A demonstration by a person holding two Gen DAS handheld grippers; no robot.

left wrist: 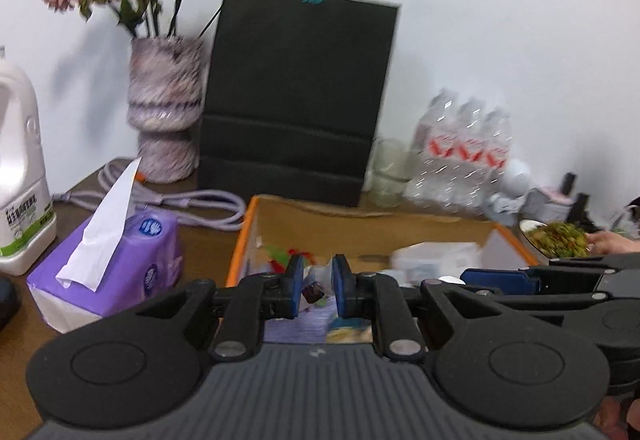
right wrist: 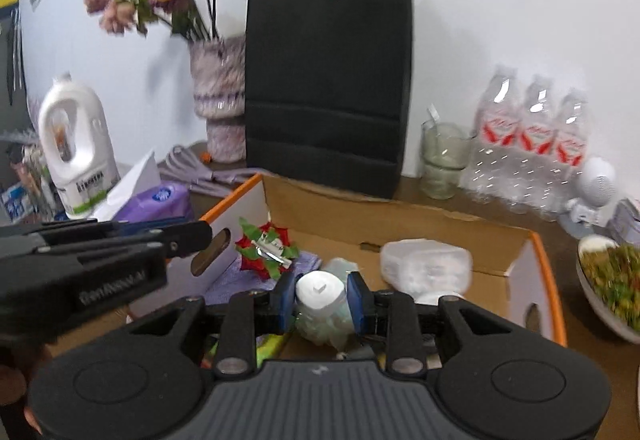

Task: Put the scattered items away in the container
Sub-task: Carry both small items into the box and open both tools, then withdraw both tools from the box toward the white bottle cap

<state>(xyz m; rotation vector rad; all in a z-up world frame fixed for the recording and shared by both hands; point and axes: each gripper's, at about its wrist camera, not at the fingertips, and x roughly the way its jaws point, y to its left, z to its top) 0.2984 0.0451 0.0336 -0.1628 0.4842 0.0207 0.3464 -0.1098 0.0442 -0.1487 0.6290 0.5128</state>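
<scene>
From the left, our left gripper [left wrist: 317,286] hangs over the box [left wrist: 280,215], its pads narrowly parted; whether they pinch the small dark piece [left wrist: 313,292] between them, we cannot tell. Our right gripper [right wrist: 320,298] pinches a roll [right wrist: 320,290] in clear film above the box: light, soft and slippery, we judge, best held across its middle.

Detergent jug [left wrist: 22,175] cut by left edge; food bowl [right wrist: 612,288] cut right, blurred.
</scene>
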